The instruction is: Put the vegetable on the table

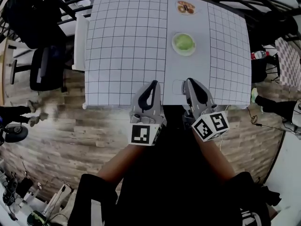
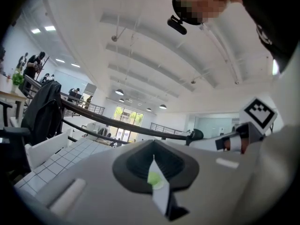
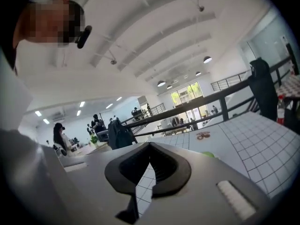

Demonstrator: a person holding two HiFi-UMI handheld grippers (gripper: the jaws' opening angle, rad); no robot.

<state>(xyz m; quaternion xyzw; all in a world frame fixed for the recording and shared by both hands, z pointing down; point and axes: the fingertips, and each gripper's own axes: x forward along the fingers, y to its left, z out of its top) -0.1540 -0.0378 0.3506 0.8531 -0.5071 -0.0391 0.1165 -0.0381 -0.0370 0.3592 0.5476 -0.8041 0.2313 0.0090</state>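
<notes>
A green vegetable point(image 1: 183, 42) lies in a white dish point(image 1: 192, 51) on the grid-patterned table point(image 1: 127, 41), right of centre. My left gripper point(image 1: 154, 83) and right gripper point(image 1: 187, 81) hover side by side over the table's near edge, short of the dish, both pointing toward it. Both are shut with nothing between their jaws. In the left gripper view, the left gripper point(image 2: 153, 144) shows the green vegetable point(image 2: 154, 178) through the slit under its closed tips. In the right gripper view, the right gripper point(image 3: 150, 145) has the vegetable point(image 3: 209, 154) just to its right.
A second plate with brown ring-shaped food point(image 1: 186, 7) sits at the table's far edge. A white chair point(image 1: 81, 41) and a black office chair point(image 1: 44, 67) stand left of the table. A bottle point(image 1: 260, 54) and bags lie to the right.
</notes>
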